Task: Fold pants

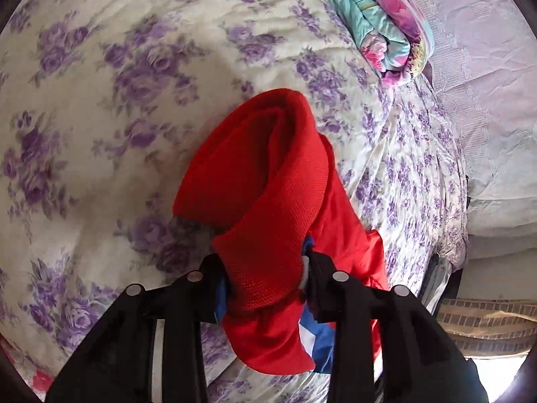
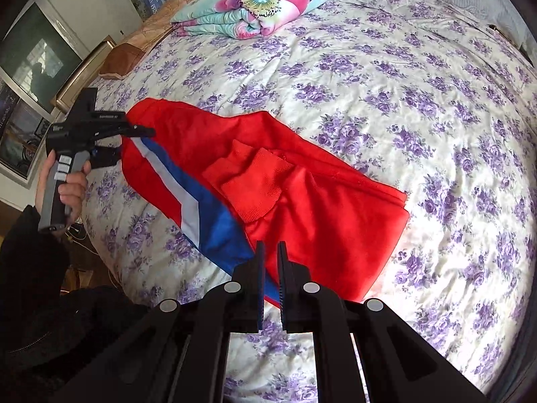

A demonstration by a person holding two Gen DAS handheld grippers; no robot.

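Red pants (image 2: 322, 208) with a blue and white side stripe (image 2: 198, 198) lie partly folded on the flowered bed sheet (image 2: 419, 107). My left gripper (image 1: 266, 268) is shut on a bunched red end of the pants (image 1: 261, 181) and holds it lifted above the sheet; it also shows in the right wrist view (image 2: 134, 134) at the pants' left end. My right gripper (image 2: 271, 252) hovers over the near edge of the pants by the blue stripe, its jaws a narrow gap apart with nothing between them.
A folded turquoise and pink quilt (image 2: 258, 10) lies at the far side of the bed. A brown pillow (image 2: 134, 50) and a framed window or mirror (image 2: 37, 57) are at the left. The bed edge (image 1: 459, 241) drops off at the right in the left wrist view.
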